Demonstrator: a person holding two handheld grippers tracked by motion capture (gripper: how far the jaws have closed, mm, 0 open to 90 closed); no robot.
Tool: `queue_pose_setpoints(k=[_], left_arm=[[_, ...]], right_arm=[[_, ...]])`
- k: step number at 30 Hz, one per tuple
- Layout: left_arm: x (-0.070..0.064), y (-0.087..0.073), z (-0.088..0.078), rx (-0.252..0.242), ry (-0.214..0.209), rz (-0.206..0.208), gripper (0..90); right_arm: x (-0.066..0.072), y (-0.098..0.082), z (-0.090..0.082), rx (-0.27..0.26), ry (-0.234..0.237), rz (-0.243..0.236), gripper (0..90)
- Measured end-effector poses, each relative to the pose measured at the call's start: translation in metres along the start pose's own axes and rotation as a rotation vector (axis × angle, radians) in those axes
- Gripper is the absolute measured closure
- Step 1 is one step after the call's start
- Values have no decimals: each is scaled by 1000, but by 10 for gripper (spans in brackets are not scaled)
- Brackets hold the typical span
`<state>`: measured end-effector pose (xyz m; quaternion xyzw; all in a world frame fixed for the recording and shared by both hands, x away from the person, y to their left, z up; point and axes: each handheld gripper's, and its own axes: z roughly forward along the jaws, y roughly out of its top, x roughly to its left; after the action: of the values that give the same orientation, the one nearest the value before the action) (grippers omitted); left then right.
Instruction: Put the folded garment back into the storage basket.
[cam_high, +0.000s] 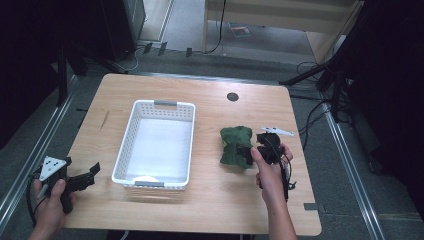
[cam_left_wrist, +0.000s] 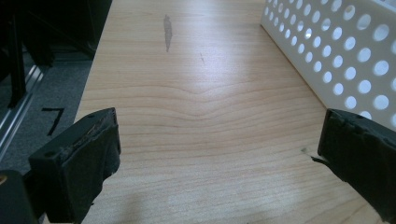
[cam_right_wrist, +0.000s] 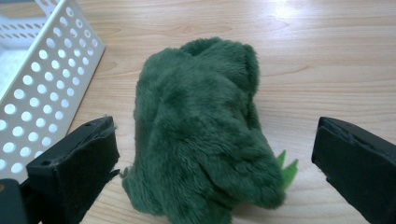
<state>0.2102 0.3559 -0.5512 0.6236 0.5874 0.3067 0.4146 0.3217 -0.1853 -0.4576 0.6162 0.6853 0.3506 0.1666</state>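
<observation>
White basket (cam_high: 156, 142) sits mid-worktop (cam_high: 210, 210), w/ bare wood along front edge. Green plush toy (cam_high: 236, 146) lies right of basket, apart from it. R gripper (cam_right_wrist: 212, 158): jaws wide, straddling toy, not gripping. L gripper (cam_left_wrist: 219, 158) near front-left corner, jaws wide, empty. Toy's underside hidden.

A lab or recording room: a wooden surface (cam_high: 210, 200) on grey carpet (cam_high: 345, 165), ringed by metal rails (cam_high: 30, 160), dark stands (cam_high: 62, 70) and loose cables (cam_high: 312, 117).
</observation>
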Motion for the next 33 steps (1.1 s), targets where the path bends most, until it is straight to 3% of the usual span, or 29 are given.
queue_pose_setpoints(k=[22,33], left_arm=[[0,0,0,-2,-3,-8,3],[0,0,0,-2,-2,-9,3]], right_arm=[[16,20,35,70,3,29,0],[14,20,58,136,-26,1,0]])
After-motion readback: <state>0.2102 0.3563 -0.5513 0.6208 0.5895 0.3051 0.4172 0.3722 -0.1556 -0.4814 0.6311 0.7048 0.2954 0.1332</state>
